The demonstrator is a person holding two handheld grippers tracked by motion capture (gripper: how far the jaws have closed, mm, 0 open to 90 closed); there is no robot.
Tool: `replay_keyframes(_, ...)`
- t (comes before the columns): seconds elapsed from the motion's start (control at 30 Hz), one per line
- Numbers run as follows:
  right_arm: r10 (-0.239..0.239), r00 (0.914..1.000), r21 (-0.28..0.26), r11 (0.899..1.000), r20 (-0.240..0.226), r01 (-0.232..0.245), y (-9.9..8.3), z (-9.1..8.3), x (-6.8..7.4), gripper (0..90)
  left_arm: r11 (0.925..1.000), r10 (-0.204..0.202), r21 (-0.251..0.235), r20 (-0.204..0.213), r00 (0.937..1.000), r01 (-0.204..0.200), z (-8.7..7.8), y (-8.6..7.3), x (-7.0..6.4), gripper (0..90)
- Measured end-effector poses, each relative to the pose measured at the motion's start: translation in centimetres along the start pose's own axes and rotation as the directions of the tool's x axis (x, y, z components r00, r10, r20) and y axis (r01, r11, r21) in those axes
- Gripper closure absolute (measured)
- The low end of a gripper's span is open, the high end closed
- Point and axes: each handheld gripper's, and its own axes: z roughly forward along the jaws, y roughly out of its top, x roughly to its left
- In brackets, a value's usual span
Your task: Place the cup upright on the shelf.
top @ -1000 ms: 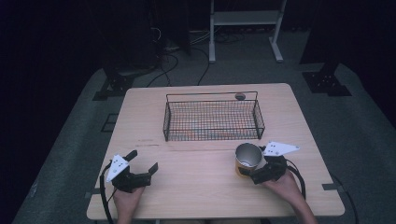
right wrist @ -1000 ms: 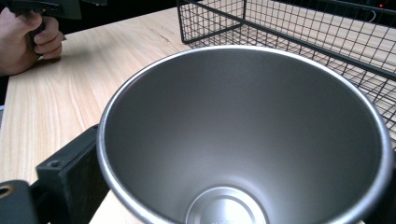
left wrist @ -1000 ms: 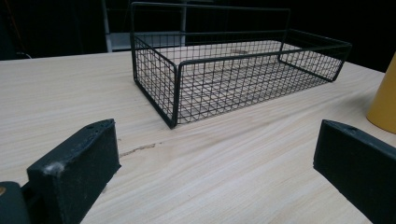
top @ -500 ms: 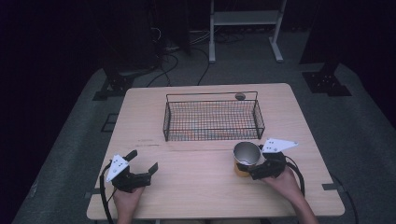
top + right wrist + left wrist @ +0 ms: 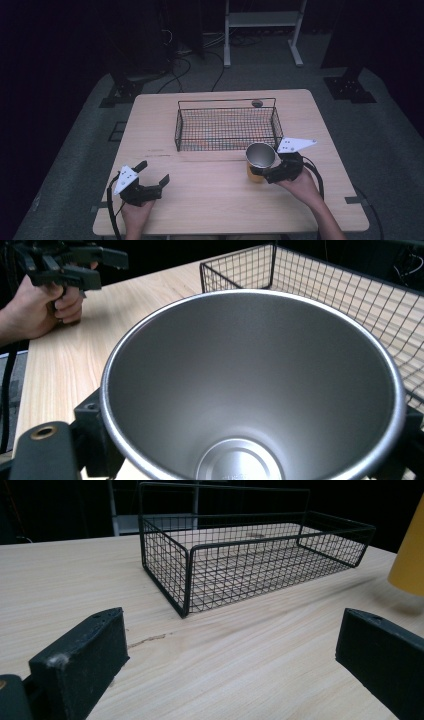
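Observation:
A yellow cup [image 5: 259, 157] with a steel inside stands upright just in front of the wire basket's [image 5: 226, 102] right front corner. My right gripper [image 5: 263, 173] is shut on the cup's lower body from the right. In the right gripper view the cup's mouth [image 5: 250, 385] faces the camera, with black jaws at either side. My left gripper [image 5: 154, 172] rests open near the table's front left, nothing between its jaws. In the left gripper view, the empty basket [image 5: 250, 555] lies ahead of the left gripper [image 5: 230, 650] and the cup's yellow side [image 5: 410, 555] is at the right edge.
A small dark round thing [image 5: 257, 103] lies on the table behind the basket. The wooden table [image 5: 150, 130] has bare room left of the basket and between my two hands. A white shelf frame [image 5: 260, 20] stands on the floor beyond.
My right gripper has carried the cup a little forward and left, closer to the basket's front wall. The left gripper has stayed put.

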Motion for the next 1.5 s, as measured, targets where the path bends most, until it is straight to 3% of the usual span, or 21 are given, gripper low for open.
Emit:
replay_keyframes(0.8, -0.002, 0.9986, -0.039, 0.999, -0.053, 0.0, 5.9, 0.8, -2.4, 12.6, 1.0, 0.0, 0.001, 0.003, 1.0, 0.0, 0.0, 0.0, 0.0, 0.0)
replay_keyframes(1.5, 0.013, 0.9976, -0.024, 1.0, -0.068, -0.015, 8.7, 2.4, -4.4, 12.7, 1.0, 0.003, 0.002, 0.007, 1.0, -0.003, 0.0, 0.0, 0.0, 0.0)
